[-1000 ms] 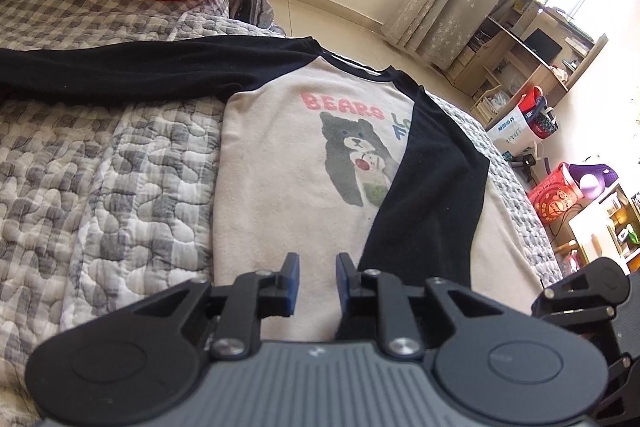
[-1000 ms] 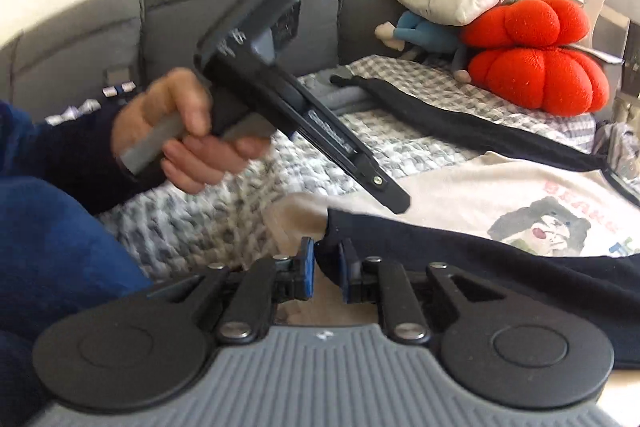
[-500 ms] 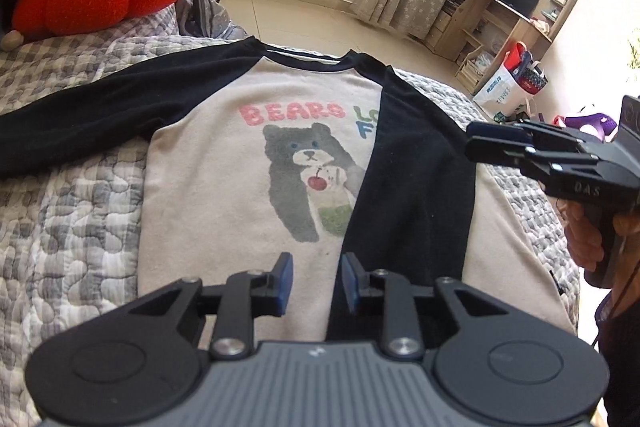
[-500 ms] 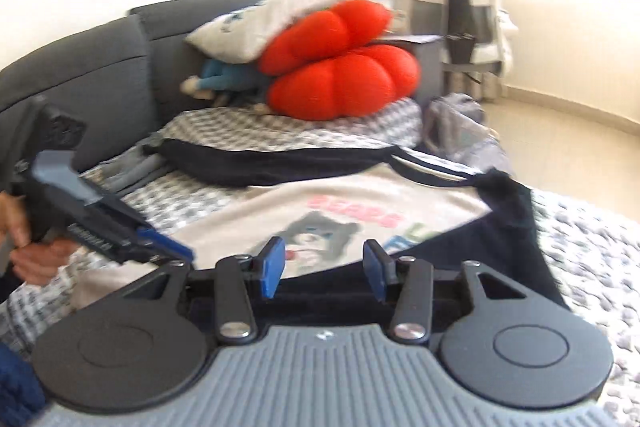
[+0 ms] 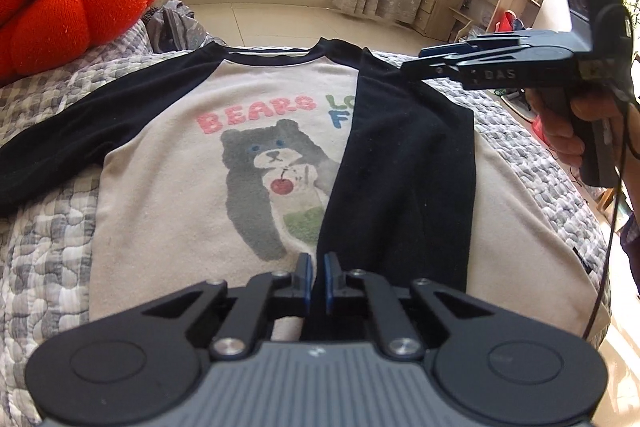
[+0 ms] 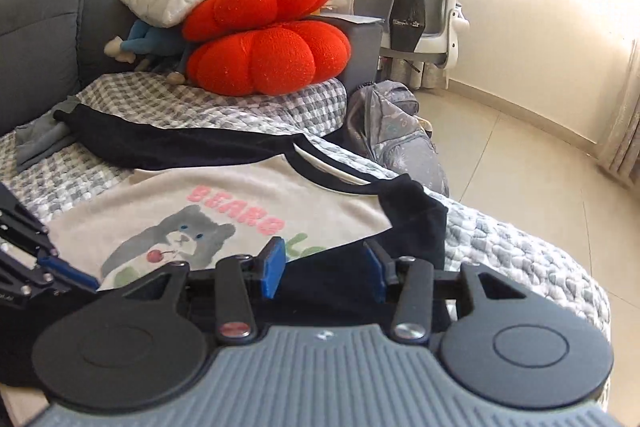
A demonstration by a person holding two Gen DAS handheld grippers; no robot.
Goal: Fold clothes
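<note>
The left gripper has just pinched its fingers shut at the folded sleeve, which runs lengthwise ahead; the right gripper hovers half-open over the shoulder.

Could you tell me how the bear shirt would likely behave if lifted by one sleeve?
The shirt lies flat following the quilt, so it would probably drape limply. Its folded sleeve would likely slide off.

The folded black sleeve covers the right part of the shirt's coloured lettering. The shirt's hem lies hidden behind the left gripper, and the outstretched sleeve runs past the frame edge.
</note>
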